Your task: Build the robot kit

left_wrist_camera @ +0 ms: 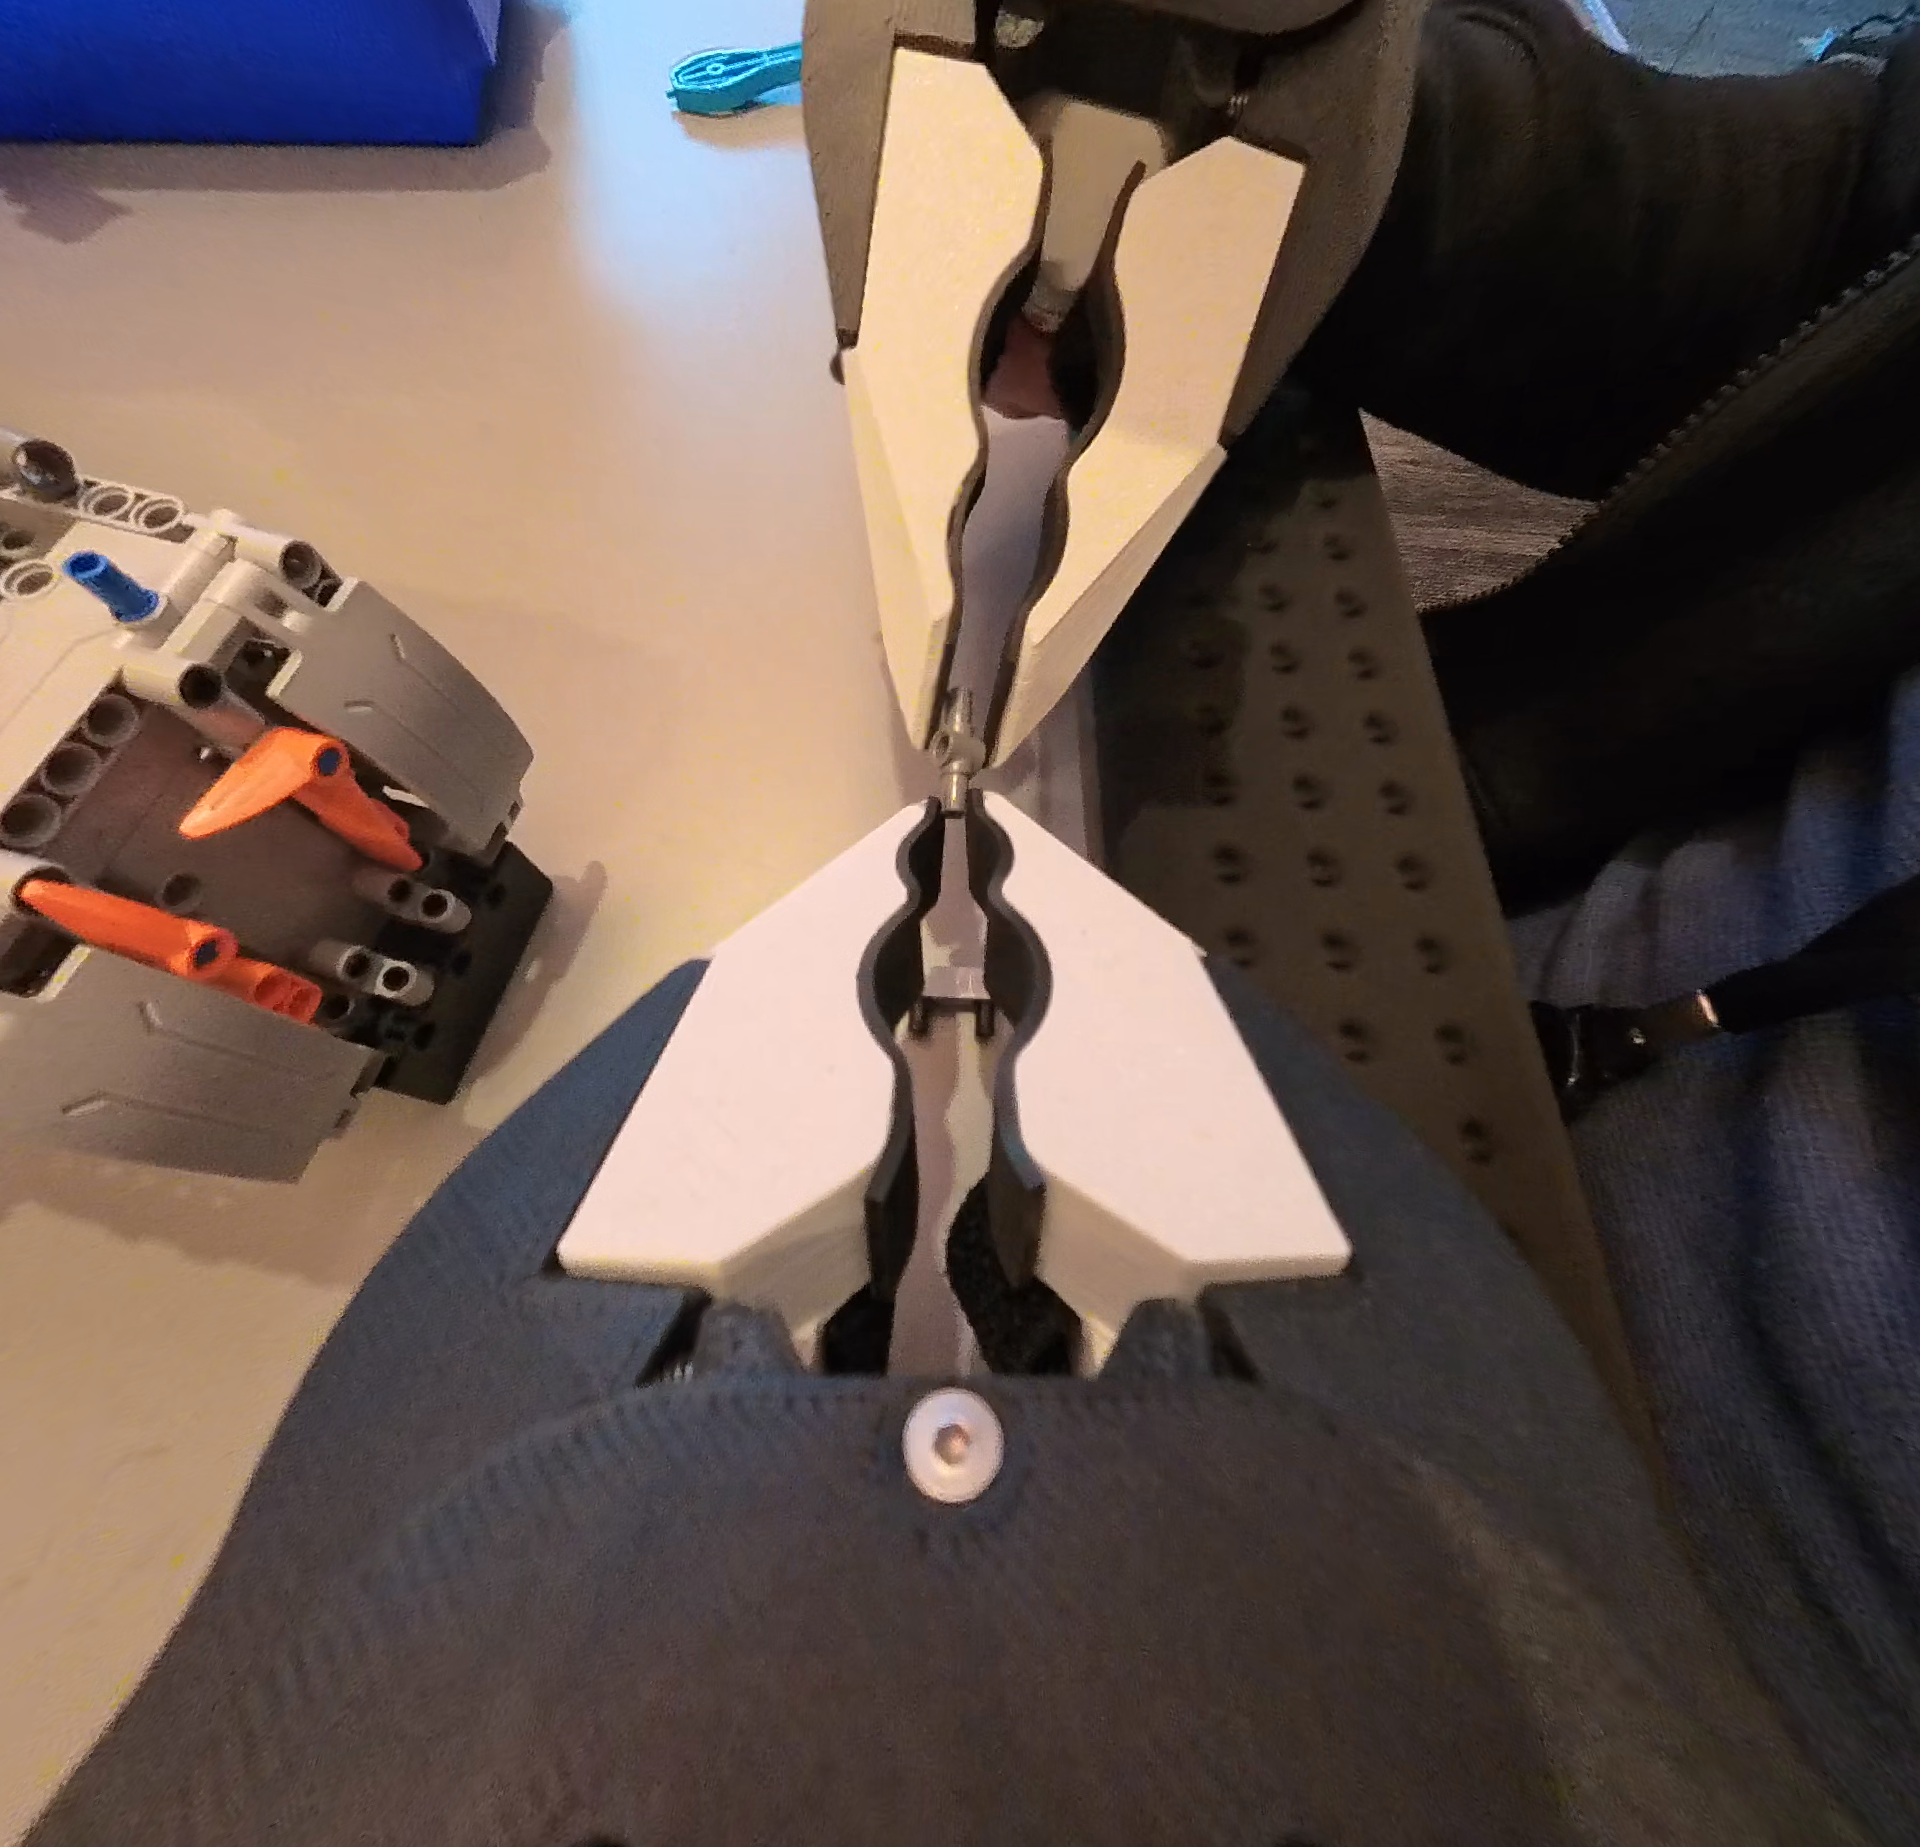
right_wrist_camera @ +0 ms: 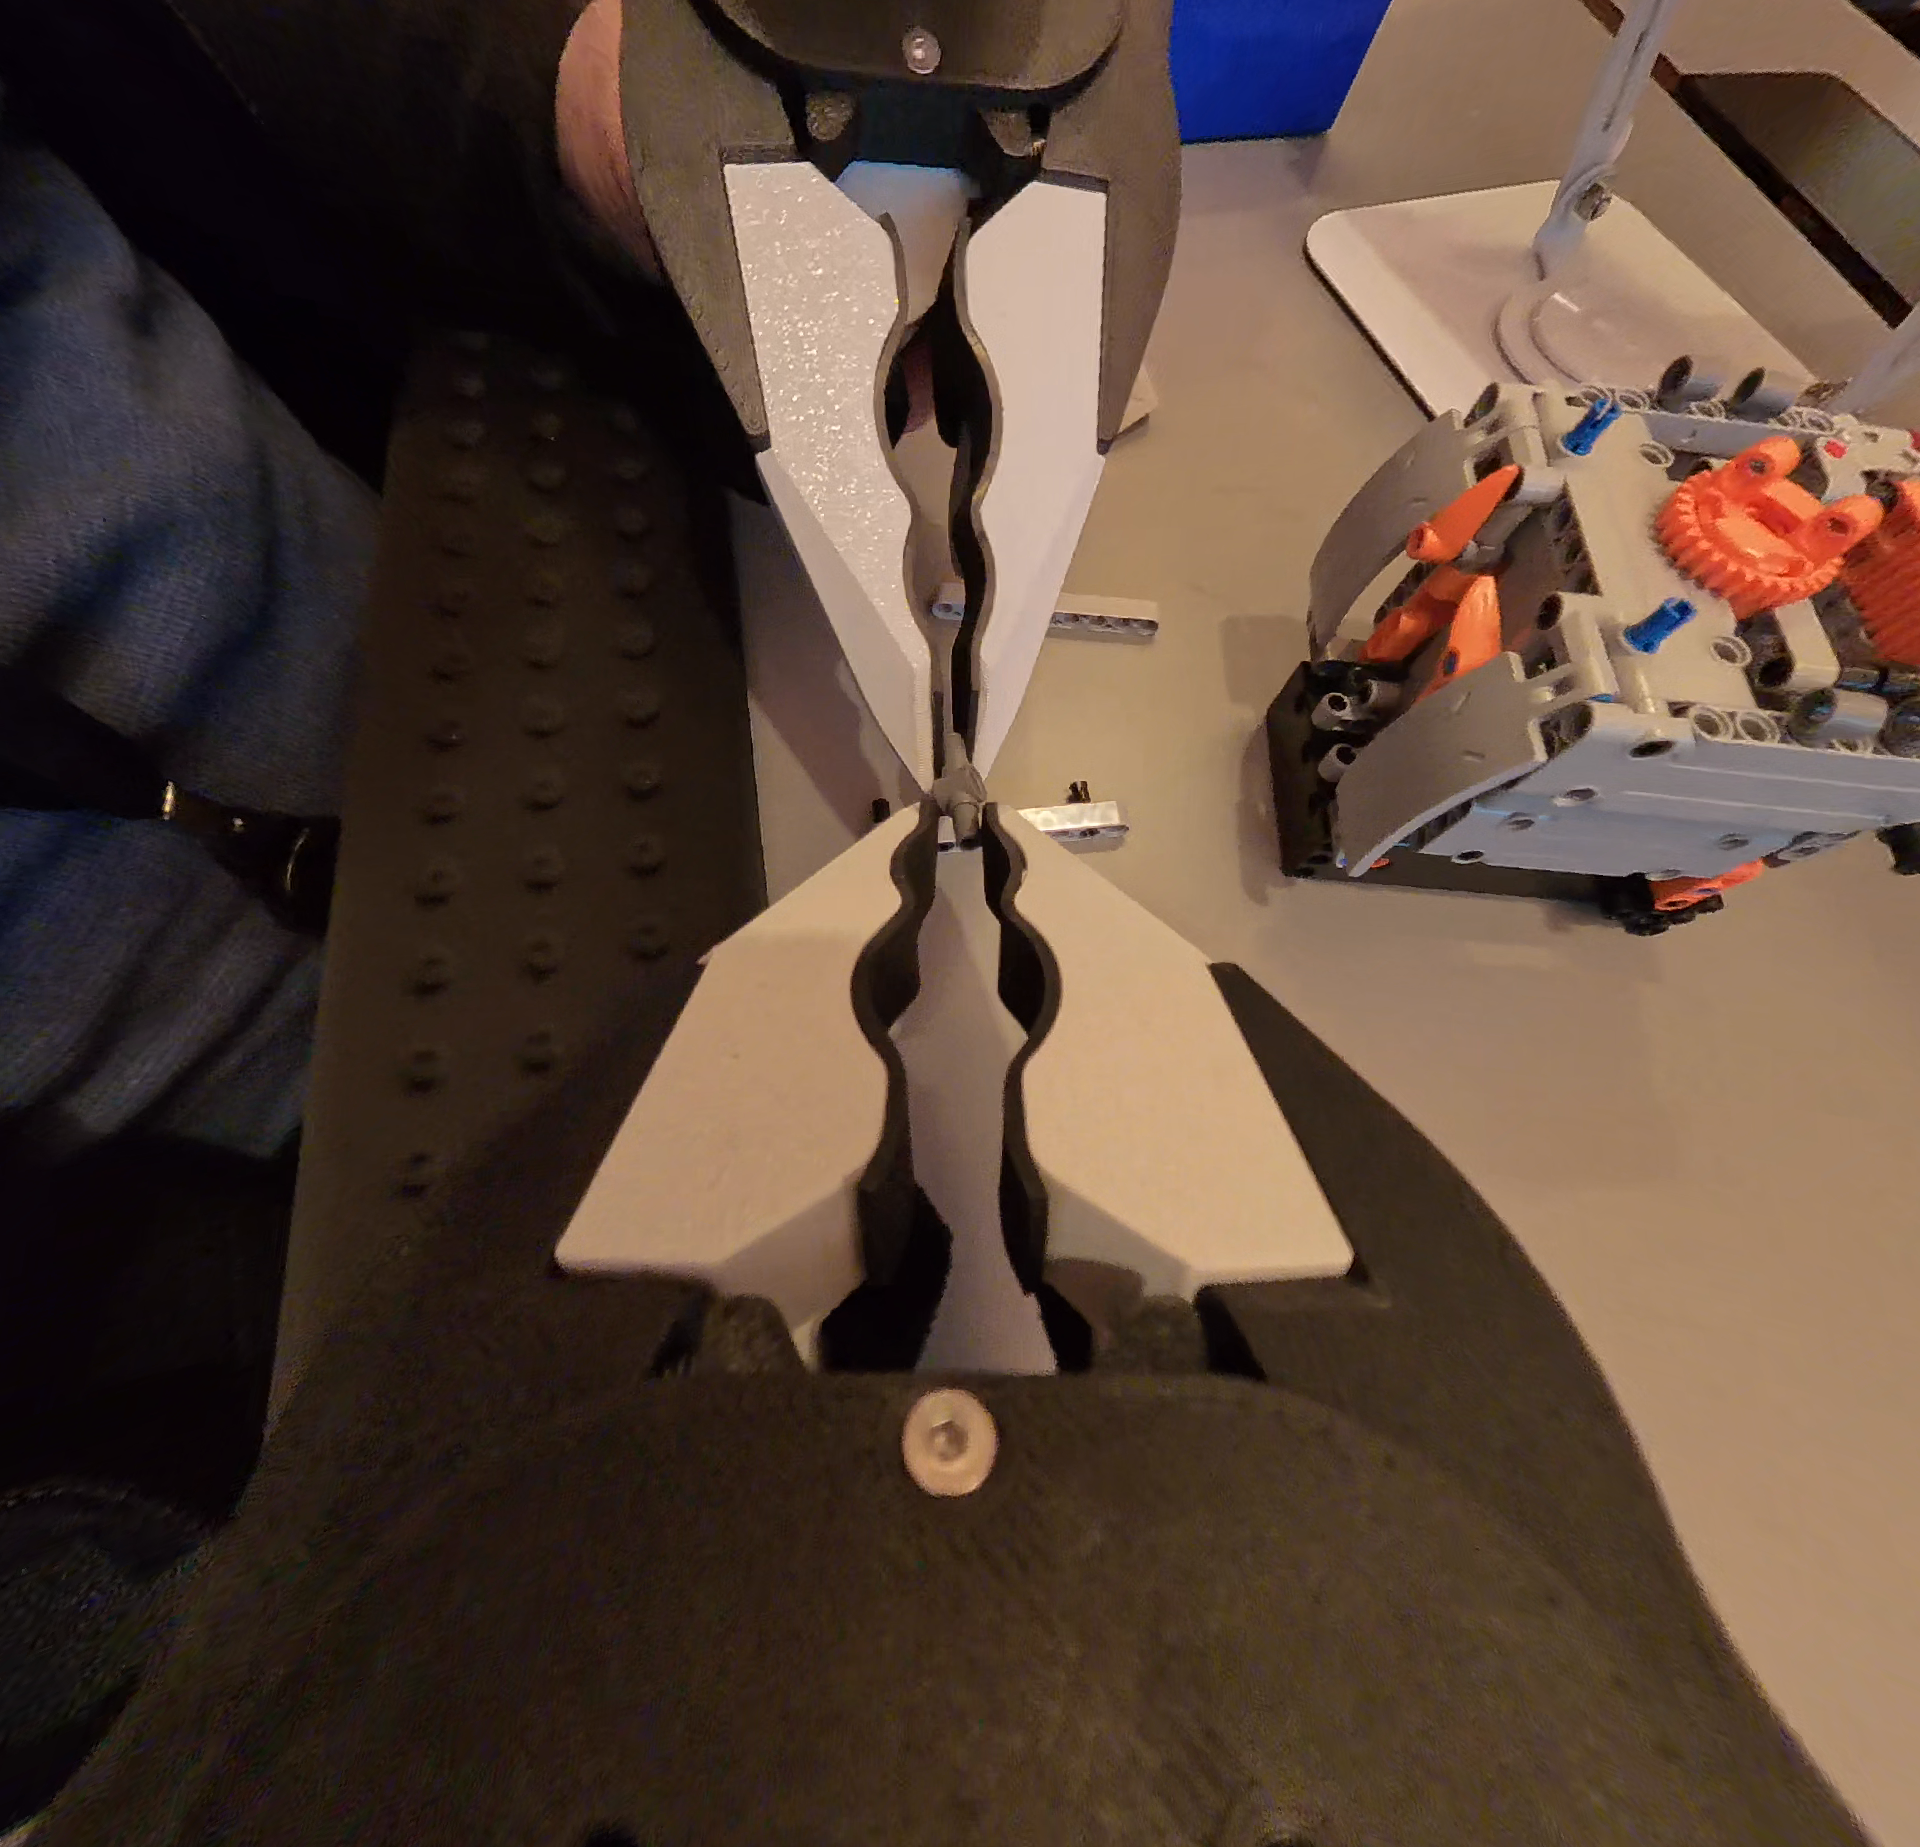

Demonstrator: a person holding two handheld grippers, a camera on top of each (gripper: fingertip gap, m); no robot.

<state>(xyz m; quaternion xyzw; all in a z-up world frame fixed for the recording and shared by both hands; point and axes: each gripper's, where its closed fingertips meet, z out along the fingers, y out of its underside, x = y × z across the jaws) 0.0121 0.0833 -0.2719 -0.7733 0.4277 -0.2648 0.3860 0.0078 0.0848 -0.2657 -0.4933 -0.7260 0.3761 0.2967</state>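
My left gripper and my right gripper meet tip to tip over the table edge. Both are shut on a small grey pin piece, one on each end. In the right wrist view the pin shows a thicker collar in the middle, and the left gripper comes down from the top. In the left wrist view the right gripper comes down from the top. A grey, black and orange brick model stands on the table to the left of the tips, and it also shows in the right wrist view.
The pale table carries a blue box and a teal tool at the back. Two light grey beams lie near the tips. A white stand base is behind the model. A black dimpled strip and a person's legs lie beside the table. My left and right fingertips are right by each other.
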